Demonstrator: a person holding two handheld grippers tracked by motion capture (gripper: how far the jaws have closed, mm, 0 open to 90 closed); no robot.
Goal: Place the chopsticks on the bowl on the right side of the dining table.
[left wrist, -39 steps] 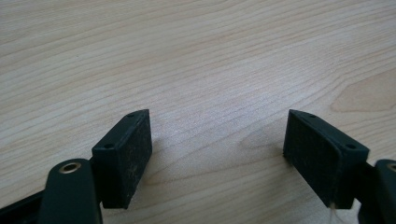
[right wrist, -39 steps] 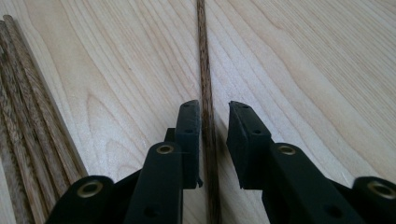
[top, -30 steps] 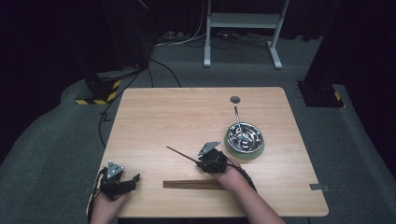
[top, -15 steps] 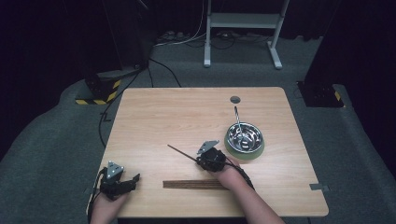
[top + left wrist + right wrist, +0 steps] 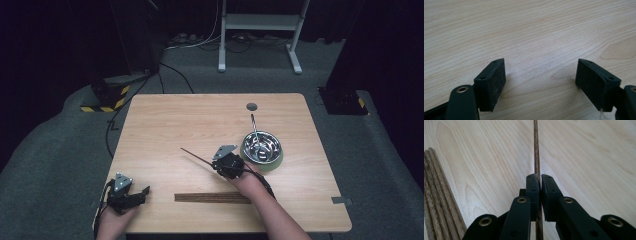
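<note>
My right gripper [image 5: 218, 164] [image 5: 540, 178] is shut on a single dark wooden chopstick [image 5: 197, 156] [image 5: 536, 150]. The stick juts out to the upper left over the middle of the wooden table [image 5: 190, 120]. A bundle of several more chopsticks [image 5: 212, 197] [image 5: 436, 195] lies flat near the front edge, just below that hand. At the table's front left corner, my left gripper [image 5: 141, 193] [image 5: 540, 75] rests open, with bare wood between its pads.
A metal bowl [image 5: 261, 147] on a green base stands right of the right gripper, and a metal utensil [image 5: 254, 126] leans out of it. A small round hole [image 5: 251, 106] sits in the table's far side. A white stand [image 5: 260, 22] is on the floor beyond.
The right gripper and its chopstick have shifted slightly toward the table's far side. The left gripper has stayed where it was.
</note>
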